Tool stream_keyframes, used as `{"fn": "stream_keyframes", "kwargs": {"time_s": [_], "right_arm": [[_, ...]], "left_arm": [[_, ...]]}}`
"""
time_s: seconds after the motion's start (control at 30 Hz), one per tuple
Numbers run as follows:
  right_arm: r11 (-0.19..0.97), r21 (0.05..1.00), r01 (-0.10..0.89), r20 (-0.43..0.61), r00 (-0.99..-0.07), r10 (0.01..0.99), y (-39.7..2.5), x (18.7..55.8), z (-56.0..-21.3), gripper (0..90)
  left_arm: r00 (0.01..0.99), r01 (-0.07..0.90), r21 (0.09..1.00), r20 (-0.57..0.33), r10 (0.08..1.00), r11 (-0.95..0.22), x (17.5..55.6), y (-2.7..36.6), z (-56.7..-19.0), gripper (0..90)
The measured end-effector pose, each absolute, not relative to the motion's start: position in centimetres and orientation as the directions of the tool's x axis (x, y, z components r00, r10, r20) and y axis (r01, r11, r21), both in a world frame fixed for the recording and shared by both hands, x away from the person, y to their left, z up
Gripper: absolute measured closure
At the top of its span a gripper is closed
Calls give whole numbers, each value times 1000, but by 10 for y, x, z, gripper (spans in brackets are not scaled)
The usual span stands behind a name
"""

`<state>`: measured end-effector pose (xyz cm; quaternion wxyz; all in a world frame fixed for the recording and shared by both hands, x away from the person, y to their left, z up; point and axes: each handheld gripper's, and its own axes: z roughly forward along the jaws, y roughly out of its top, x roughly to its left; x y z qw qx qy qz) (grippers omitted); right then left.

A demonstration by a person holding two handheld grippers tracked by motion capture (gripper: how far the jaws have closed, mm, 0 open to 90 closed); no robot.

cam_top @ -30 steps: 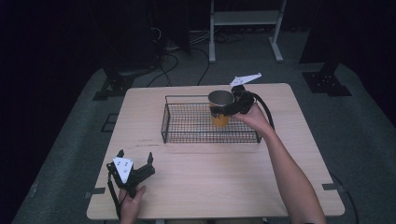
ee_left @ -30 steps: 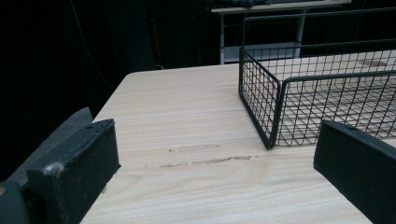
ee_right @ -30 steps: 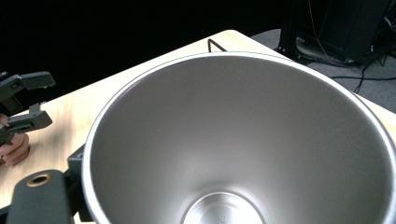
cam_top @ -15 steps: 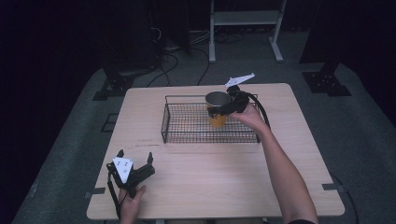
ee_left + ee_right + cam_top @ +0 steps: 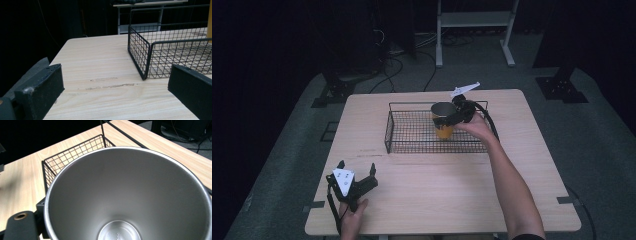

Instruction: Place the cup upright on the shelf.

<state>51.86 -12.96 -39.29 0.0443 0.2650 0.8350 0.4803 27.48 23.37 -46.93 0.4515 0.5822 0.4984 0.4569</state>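
My right gripper (image 5: 445, 120) is shut on an orange cup (image 5: 444, 132) with a steel inside, gripping it near the rim. The cup is upright within the right part of a black wire basket (image 5: 388, 131); I cannot tell whether it touches the basket floor. In the right gripper view the cup's empty steel interior (image 5: 125, 195) looms large, with the basket (image 5: 75, 152) behind it. My left gripper (image 5: 357, 165) rests open on the table near the front left corner, nothing between its jaws. Its own view looks between the jaws (image 5: 115, 85) at the basket's corner (image 5: 140, 57).
The wooden table (image 5: 437, 190) has bare surface in front of the basket and on both sides. A white metal stand (image 5: 472, 30) and cables lie on the dark floor beyond the far edge.
My right gripper has carried the cup slightly left and lower into the basket. The left gripper has not moved.
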Motion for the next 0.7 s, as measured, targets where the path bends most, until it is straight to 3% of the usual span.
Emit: {"fn": "stream_keyframes", "kwargs": {"time_s": [0.7], "right_arm": [[465, 796, 388, 138, -864, 484, -119, 524, -414, 122]], "left_arm": [[87, 167, 981, 81, 993, -95, 275, 234, -469, 0]]}}
